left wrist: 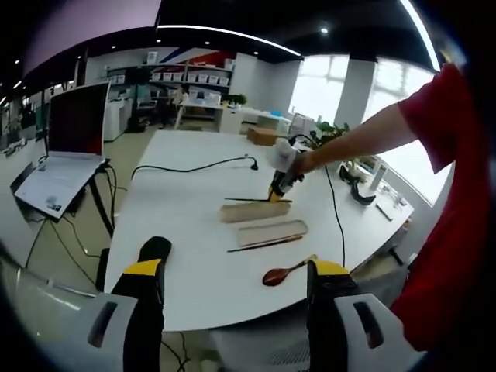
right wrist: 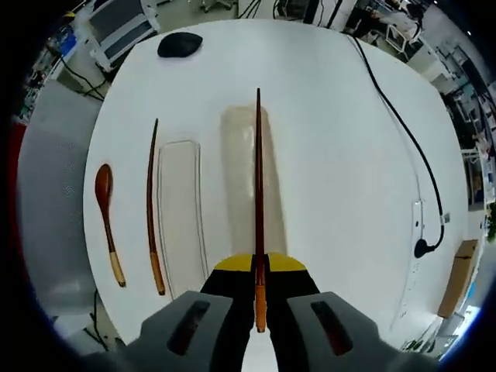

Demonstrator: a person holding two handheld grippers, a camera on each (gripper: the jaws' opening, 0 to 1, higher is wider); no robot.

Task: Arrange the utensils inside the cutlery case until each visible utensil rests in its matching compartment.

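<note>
Table [right wrist: 333,116] surface, white, spans most of the right gripper view, and in the left gripper view it runs from the centre up toward the office behind. A laptop [left wrist: 66,147] stands on a stand at the left of the left gripper view.

On the table lie the two halves of the cutlery case. In the right gripper view the case [right wrist: 236,178], tan and long, sits at centre, partly hidden behind the held chopstick; what lies inside it cannot be told. Just left of it is the lid [right wrist: 180,217], pale with a raised rim, and it holds nothing. In the left gripper view the two lie side by side at mid-frame.

A black cable [right wrist: 403,139] curves down the right side of the right gripper view.

The right gripper [right wrist: 260,267] is closed on a chopstick [right wrist: 258,178], which points straight up the frame over the case. In the left gripper view this gripper appears at upper centre on a person's outstretched arm. The left gripper [left wrist: 232,267] hangs above the near table edge with its jaws apart and nothing between them.

A second chopstick [right wrist: 153,209] lies on the table just left of the lid. A spoon [right wrist: 107,217] lies further left, near the table edge, bowl toward the top of the frame. A dark object sits at the upper left.
</note>
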